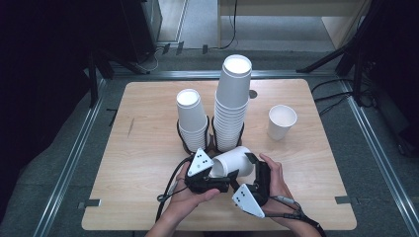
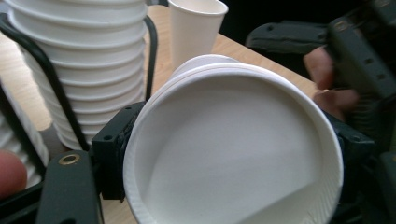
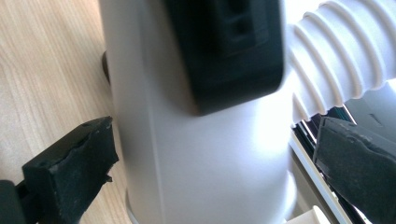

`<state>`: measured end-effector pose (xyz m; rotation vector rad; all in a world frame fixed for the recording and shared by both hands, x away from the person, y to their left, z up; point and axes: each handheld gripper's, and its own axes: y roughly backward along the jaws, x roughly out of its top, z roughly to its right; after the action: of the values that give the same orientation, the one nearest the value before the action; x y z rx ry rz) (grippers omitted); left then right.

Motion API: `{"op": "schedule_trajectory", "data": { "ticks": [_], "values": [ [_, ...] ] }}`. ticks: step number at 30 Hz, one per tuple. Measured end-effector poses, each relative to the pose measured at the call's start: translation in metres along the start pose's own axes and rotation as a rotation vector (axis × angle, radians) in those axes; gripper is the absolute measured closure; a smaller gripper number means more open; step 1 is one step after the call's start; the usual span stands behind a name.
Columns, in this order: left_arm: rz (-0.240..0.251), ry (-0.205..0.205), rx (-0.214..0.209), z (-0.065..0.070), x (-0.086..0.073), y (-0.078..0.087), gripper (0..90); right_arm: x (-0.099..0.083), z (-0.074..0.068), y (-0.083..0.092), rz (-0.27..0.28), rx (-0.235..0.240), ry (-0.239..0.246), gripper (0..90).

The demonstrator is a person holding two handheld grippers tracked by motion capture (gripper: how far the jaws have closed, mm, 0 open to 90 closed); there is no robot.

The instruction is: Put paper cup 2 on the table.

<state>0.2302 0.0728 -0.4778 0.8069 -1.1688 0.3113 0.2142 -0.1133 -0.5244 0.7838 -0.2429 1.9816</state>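
My left tongs point(image 1: 217, 177) pinch a paper cup point(image 1: 231, 162) lying sideways above the bench's point(image 1: 138, 163) near edge; my right tongs point(image 1: 257, 173) sit spread around its base. Just behind stand two cup stacks point(image 1: 230, 106) in black wire holders point(image 1: 184, 140). A lone cup point(image 1: 281, 122) stands upright toward the right edge.

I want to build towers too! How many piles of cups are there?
2: a tall cup stack at the table's middle and a shorter cup stack just left of it, both in black wire holders.
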Motion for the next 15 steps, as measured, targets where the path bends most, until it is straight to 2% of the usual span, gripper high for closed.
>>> {"op": "schedule_trajectory", "data": {
  "ticks": [5, 10, 15],
  "values": [
    [0.016, 0.014, 0.009, -0.003, 0.0, 0.001, 22.1, 0.002, 0.003, 0.006, -0.004, 0.005, -0.006, 0.0],
    [0.056, 0.025, 0.024, -0.004, 0.0, 0.002, 22.1, 0.005, 0.007, 0.015, -0.007, -0.008, -0.009, 0.0],
    [0.09, 0.043, 0.037, -0.005, 0.001, 0.004, 22.1, 0.009, 0.014, 0.026, -0.007, -0.021, -0.049, 0.0]
  ]
}}
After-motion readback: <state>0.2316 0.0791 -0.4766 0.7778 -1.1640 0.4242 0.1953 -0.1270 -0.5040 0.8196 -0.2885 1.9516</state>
